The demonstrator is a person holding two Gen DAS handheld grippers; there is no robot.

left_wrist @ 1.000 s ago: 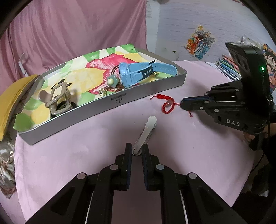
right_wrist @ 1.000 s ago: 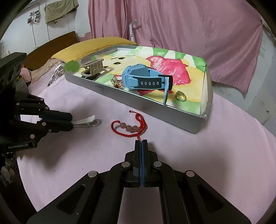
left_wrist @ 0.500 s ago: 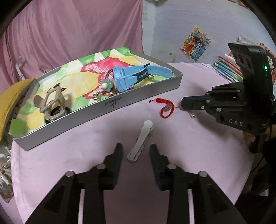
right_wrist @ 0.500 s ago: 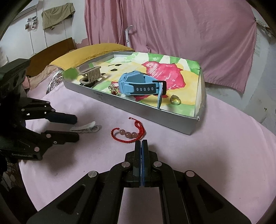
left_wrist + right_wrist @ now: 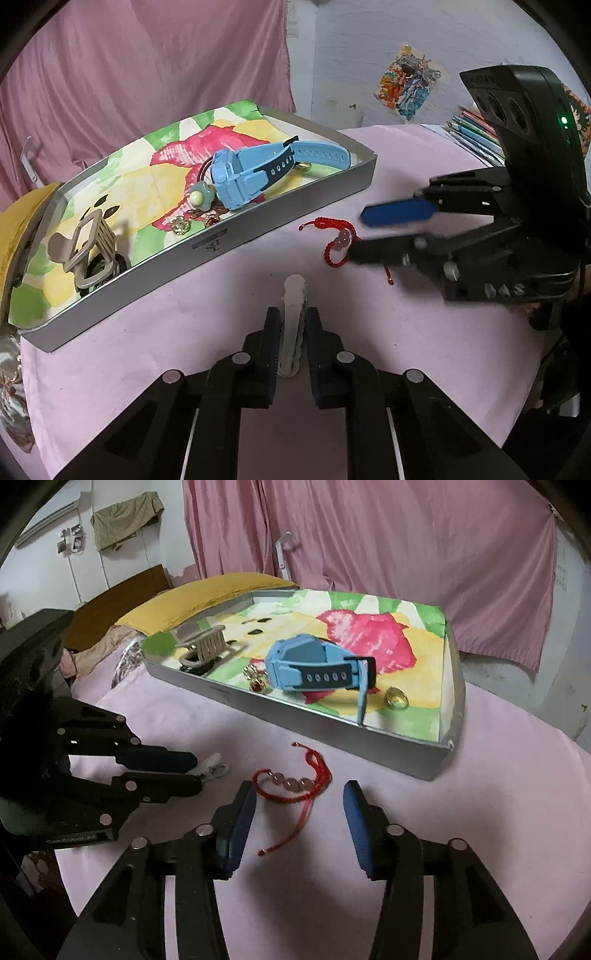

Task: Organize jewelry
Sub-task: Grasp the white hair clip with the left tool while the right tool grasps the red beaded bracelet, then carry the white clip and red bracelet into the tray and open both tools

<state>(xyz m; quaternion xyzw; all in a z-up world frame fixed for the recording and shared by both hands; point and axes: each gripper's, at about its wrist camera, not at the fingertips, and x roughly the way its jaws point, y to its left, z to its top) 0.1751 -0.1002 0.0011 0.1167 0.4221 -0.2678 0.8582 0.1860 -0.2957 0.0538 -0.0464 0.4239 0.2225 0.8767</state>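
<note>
A white hair clip (image 5: 293,291) lies on the pink tablecloth, and my left gripper (image 5: 293,317) is closing on it, pads against its sides. From the right wrist view the left gripper (image 5: 197,771) points at the same clip (image 5: 212,766). A red cord bracelet (image 5: 295,784) with pink beads lies flat on the cloth. My right gripper (image 5: 299,805) is opening, its fingers on either side of the bracelet's loose cord without touching it. The left wrist view shows the right gripper (image 5: 360,234) over the bracelet (image 5: 338,243).
Behind both stands a silver tray (image 5: 258,236) with a floral lining. It holds a blue watch (image 5: 251,173), a beige claw clip (image 5: 88,251), a flower hair tie (image 5: 200,195), small charms (image 5: 181,224) and a ring (image 5: 396,699). Books (image 5: 472,129) lie at the far right.
The left jaws opened around the white clip half a second ago and have closed on it again. The right jaws, shut before, now stand apart with the bracelet's cord lying loose between them.
</note>
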